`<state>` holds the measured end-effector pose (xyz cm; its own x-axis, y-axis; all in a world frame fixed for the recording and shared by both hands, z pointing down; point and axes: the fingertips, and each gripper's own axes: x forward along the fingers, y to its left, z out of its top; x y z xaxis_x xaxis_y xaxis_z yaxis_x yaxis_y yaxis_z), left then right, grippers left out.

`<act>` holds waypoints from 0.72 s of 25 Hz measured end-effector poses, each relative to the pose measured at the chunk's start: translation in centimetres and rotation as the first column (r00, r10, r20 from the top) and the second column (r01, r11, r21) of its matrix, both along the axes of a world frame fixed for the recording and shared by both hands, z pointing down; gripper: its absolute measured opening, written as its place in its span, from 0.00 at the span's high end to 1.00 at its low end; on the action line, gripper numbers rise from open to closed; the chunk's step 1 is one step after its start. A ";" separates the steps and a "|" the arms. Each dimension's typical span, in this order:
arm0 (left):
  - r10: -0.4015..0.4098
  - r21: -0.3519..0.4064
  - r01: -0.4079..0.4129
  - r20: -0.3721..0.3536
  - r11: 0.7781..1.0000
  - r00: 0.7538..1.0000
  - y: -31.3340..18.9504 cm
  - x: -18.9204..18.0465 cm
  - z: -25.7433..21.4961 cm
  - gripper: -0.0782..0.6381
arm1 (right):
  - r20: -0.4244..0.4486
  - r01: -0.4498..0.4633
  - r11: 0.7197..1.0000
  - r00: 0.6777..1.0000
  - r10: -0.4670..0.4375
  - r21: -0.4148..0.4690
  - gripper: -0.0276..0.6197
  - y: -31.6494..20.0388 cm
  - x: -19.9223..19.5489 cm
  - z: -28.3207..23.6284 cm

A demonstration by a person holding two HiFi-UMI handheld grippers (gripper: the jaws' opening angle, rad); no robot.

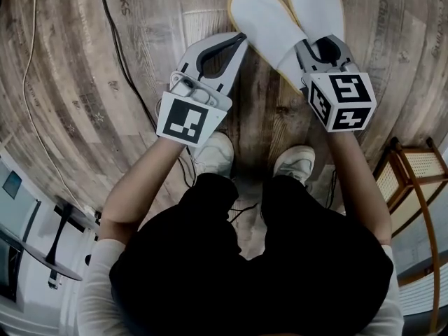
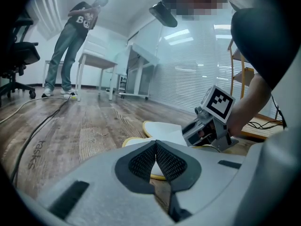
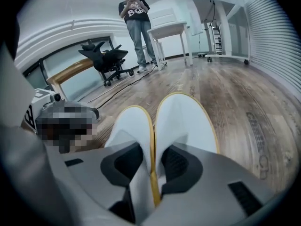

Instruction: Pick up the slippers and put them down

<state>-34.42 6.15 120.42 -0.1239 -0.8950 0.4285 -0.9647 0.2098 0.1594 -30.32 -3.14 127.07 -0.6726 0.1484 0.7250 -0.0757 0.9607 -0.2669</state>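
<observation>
Your right claw [image 3: 151,166] stands with its pads apart, and the heel ends of both slippers [image 3: 184,121] run between them. Nothing looks pinched, so I judge the pair to be loose rather than held. The slippers lie side by side on the floor [image 1: 84,61], inner edges touching and toes pointing away from you. The main risk is in the withdrawal. The yellow rim sits right in the gap between the pads, so if you pull back low or at a slant, a pad is likely to catch that rim. It could then drag one slipper out of line or flip it over the other. I cannot tell whether the heels lie flat on the boards or rest on the claw. If they rest on it, they may drop and skew as you leave. Your left claw [image 1: 236,42] has its pads together on nothing and sits just beside the nearer slipper, so a careless sideways move could nudge the pair. The cable [image 1: 115,47] lies apart to the left, a minor snag hazard.
</observation>
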 end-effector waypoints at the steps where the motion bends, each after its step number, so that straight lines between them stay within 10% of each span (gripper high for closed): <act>1: -0.003 0.001 0.003 -0.004 1.000 1.000 0.0 0.1 0.0 0.88 | -0.008 -0.001 1.000 1.000 0.001 0.000 0.79 0.0 0.2 0.0; 9: -0.036 -0.030 0.035 -0.048 0.999 0.998 1.4 1.7 -1.1 0.88 | -0.093 -0.076 0.996 0.993 0.072 -0.047 0.72 0.5 4.4 -1.0; 18: -0.042 -0.017 0.042 -0.049 0.999 0.998 1.5 1.1 -12.2 0.88 | 0.051 -0.104 0.992 0.993 0.108 -0.067 0.83 -0.9 4.1 -14.3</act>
<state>-33.31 7.67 108.22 -0.1394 -0.8825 0.4492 -0.9460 0.2528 0.2031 -26.21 -4.00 112.77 -0.7249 0.1195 0.6784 -0.1599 0.9287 -0.3345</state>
